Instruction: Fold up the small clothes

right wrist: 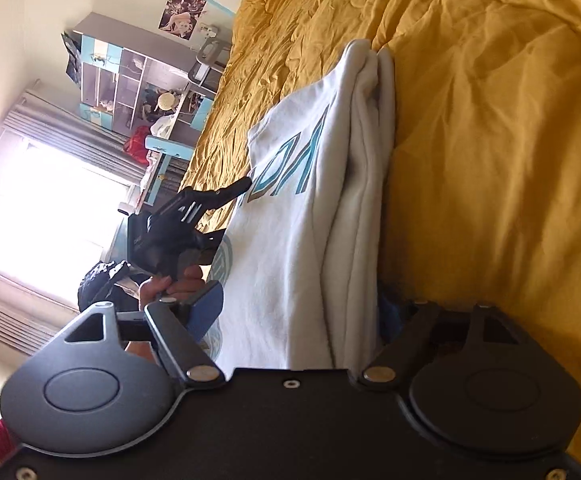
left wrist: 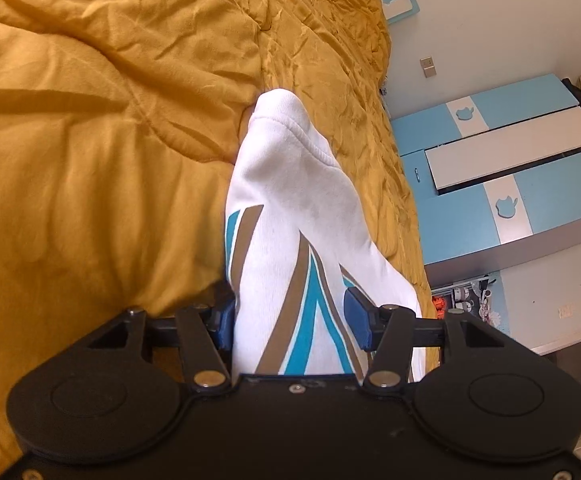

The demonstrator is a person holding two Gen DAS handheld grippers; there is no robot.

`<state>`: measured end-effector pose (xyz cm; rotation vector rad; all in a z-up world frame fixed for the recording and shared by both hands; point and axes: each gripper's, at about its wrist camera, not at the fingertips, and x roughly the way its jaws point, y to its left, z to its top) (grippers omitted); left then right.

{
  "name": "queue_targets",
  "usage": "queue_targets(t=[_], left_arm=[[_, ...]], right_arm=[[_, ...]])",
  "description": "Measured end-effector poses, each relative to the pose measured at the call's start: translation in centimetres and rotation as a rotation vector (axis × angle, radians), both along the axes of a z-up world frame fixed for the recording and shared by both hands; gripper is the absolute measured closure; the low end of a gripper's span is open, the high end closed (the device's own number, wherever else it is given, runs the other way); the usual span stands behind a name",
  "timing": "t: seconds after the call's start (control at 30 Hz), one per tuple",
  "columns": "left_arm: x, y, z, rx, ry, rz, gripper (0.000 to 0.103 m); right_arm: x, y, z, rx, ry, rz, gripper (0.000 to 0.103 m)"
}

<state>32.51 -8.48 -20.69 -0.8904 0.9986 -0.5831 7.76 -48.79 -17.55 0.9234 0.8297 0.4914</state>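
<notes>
A small white sweatshirt [left wrist: 290, 208] with teal and tan lettering is folded into layers and lies on a mustard-yellow quilt [left wrist: 90, 140]. My left gripper [left wrist: 290, 316] has its blue pads on both sides of the folded cloth and is shut on it. In the right wrist view the sweatshirt [right wrist: 310, 220] shows its stacked folded edges, and my right gripper [right wrist: 302, 312] is shut on its near end. The left gripper [right wrist: 178, 220], held in a hand, grips the garment's other edge there.
The quilt [right wrist: 490, 160] covers the bed on all sides of the garment. A blue and white wardrobe [left wrist: 510, 168] stands past the bed edge. A desk with shelves [right wrist: 142, 92] and a bright window [right wrist: 50, 200] lie beyond the other edge.
</notes>
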Motion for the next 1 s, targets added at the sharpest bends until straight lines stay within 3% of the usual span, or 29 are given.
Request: queue_targets(t=[0.07, 0.13, 0.17, 0.2, 0.3, 0.47, 0.63, 0.83, 1.0], left_arm=[[0.4, -0.2, -0.1, -0.021, 0.000, 0.009, 0.053], [0.4, -0.5, 0.2, -0.032, -0.022, 0.015, 0.056], [0.2, -0.6, 0.6, -0.019, -0.045, 0.011, 0.072], [0.0, -0.6, 0.9, -0.010, -0.064, 0.001, 0.077], [-0.6, -0.5, 1.7, -0.015, -0.089, 0.008, 0.082], [-1.5, -0.4, 4.8, -0.015, -0.167, -0.008, 0.085], [-3.3, 2.1, 10.0, 0.006, -0.259, -0.003, 0.085], [-6.7, 9.8, 16.0, 0.095, -0.340, 0.098, 0.085], [-8.5, 16.9, 17.5, 0.180, -0.359, 0.201, 0.085]], right_arm=[[0.4, 0.2, -0.1, 0.013, -0.003, -0.003, 0.025], [0.3, 0.4, 0.1, -0.017, -0.001, -0.009, 0.037], [0.2, 0.5, 0.3, -0.035, 0.005, -0.017, 0.051], [-0.1, 0.2, 0.4, -0.039, 0.004, -0.021, 0.060], [-0.5, 0.0, 0.9, -0.030, -0.002, -0.037, 0.070], [0.0, 0.7, 3.4, -0.026, -0.052, -0.038, 0.074], [0.9, 3.3, 6.6, -0.057, -0.120, 0.025, 0.074], [4.0, 9.2, 8.4, -0.013, -0.204, 0.128, 0.074], [7.7, 15.1, 7.3, 0.035, -0.226, 0.204, 0.074]])
